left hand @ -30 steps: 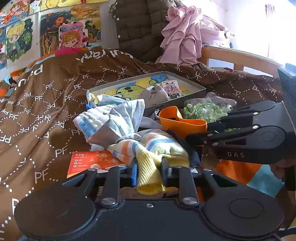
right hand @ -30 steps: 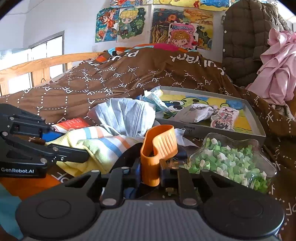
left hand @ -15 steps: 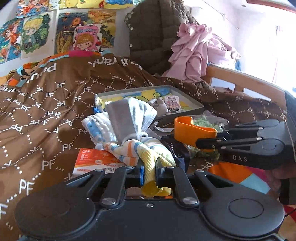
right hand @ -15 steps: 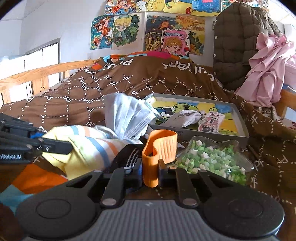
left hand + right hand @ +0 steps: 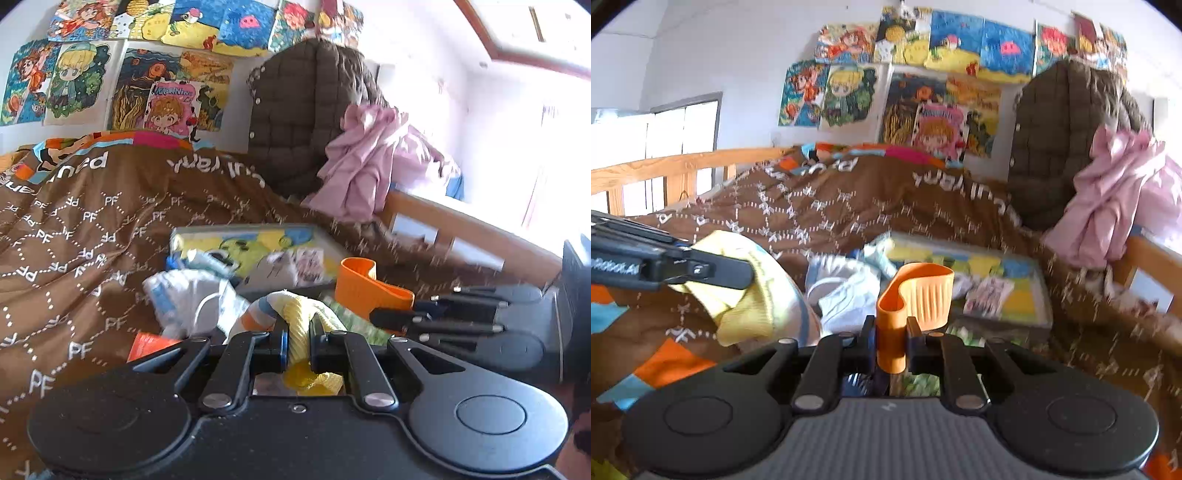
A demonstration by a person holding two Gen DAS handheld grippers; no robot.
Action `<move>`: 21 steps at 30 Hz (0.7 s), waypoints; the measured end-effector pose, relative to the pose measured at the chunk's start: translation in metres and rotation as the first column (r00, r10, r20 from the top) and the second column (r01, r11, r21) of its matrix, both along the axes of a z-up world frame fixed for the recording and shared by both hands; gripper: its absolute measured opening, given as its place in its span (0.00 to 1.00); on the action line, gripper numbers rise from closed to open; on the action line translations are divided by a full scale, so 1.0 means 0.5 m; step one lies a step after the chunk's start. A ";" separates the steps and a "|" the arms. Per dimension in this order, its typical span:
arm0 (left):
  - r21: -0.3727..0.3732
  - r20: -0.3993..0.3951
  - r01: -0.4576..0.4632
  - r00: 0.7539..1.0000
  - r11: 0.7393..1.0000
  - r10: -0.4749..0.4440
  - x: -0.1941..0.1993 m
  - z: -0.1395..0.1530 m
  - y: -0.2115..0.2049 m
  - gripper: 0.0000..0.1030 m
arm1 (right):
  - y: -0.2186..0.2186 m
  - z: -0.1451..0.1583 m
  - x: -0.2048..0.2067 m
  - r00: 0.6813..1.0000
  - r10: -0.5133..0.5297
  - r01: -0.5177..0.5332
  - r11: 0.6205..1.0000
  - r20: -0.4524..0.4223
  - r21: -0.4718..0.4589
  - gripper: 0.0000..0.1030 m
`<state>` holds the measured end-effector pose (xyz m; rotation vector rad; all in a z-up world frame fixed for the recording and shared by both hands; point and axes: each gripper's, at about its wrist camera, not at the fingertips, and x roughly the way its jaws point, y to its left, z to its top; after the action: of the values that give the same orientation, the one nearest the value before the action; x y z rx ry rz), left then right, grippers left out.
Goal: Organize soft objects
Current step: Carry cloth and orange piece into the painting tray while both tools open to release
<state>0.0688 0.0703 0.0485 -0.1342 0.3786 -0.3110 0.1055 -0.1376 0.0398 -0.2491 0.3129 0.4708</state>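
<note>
Striped yellow cloth is pinched between the closed fingers of the left gripper, its bunched end hanging below the tips and its blue-and-orange stripes spilling forward over the fingers. In the right wrist view that gripper reaches in level from the left edge, the cloth drooping from it above the brown quilt. The right gripper is clamped on an orange soft piece, a folded ribbed band standing upright above the tips; from the left wrist view it comes in level from the right, just beside the cloth. Ahead lie a white fabric heap and a shallow grey tray with a cartoon print. A wooden bed rail borders the left, a pink garment and dark quilted jacket the back right. Open quilt lies to the left.
</note>
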 end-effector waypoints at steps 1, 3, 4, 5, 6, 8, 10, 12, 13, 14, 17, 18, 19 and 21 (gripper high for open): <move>-0.012 0.014 0.003 1.000 1.000 -0.002 0.006 0.010 -0.001 0.10 | -0.001 0.009 -0.001 1.000 0.001 -0.001 1.000 0.012 0.002 0.17; -0.018 0.038 0.009 0.999 1.000 -0.008 0.017 0.029 -0.006 0.10 | -0.005 0.025 0.003 1.000 0.002 -0.002 1.000 0.031 -0.001 0.17; -0.017 0.049 0.013 0.999 1.000 -0.012 0.023 0.038 -0.008 0.10 | -0.006 0.031 0.007 0.999 0.003 -0.003 1.000 0.038 -0.006 0.17; -0.008 0.062 0.020 0.998 1.000 -0.019 0.033 0.049 -0.011 0.10 | -0.007 0.035 0.013 0.999 0.003 -0.003 1.000 0.042 -0.012 0.17; 0.006 0.072 0.025 0.997 1.000 -0.025 0.046 0.058 -0.014 0.10 | -0.008 0.038 0.021 0.999 0.003 -0.003 1.000 0.045 -0.019 0.17; 0.028 0.082 0.041 0.996 0.999 -0.043 0.082 0.078 -0.015 0.10 | -0.011 0.045 0.045 0.999 0.003 -0.001 0.999 0.044 -0.032 0.17; 0.041 0.085 0.051 0.995 0.998 -0.054 0.121 0.096 -0.008 0.10 | -0.010 0.051 0.083 0.999 0.001 0.001 0.999 0.034 -0.041 0.17; 0.064 0.091 0.053 0.994 0.997 -0.058 0.169 0.112 0.000 0.10 | -0.005 0.058 0.132 1.000 -0.001 0.003 0.999 0.028 -0.046 0.17; 0.072 0.093 0.048 0.994 0.996 -0.055 0.196 0.118 0.006 0.10 | -0.003 0.061 0.156 1.000 0.000 0.002 0.999 0.028 -0.047 0.17; 0.076 0.094 0.045 0.994 0.996 -0.052 0.218 0.123 0.013 0.10 | 0.002 0.064 0.184 1.000 0.000 0.001 0.999 0.029 -0.047 0.17; 0.095 0.109 0.023 0.994 0.995 -0.034 0.294 0.123 0.031 0.10 | 0.019 0.071 0.263 0.999 -0.002 0.003 0.999 0.032 -0.039 0.17; 0.094 0.109 0.015 0.994 0.995 -0.025 0.319 0.120 0.036 0.10 | 0.025 0.072 0.289 0.999 -0.003 0.004 0.999 0.031 -0.035 0.17; 0.089 0.108 0.010 0.994 0.996 -0.020 0.341 0.117 0.042 0.10 | 0.030 0.071 0.314 1.000 -0.003 0.004 1.000 0.029 -0.031 0.17; 0.078 0.113 -0.009 0.994 0.997 0.000 0.391 0.107 0.053 0.10 | 0.042 0.069 0.367 1.000 -0.004 0.005 1.000 0.024 -0.028 0.17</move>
<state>0.2640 0.0970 0.1022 -0.0407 0.2776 -0.2972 0.2888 -0.1168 0.0741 -0.2808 0.2971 0.4589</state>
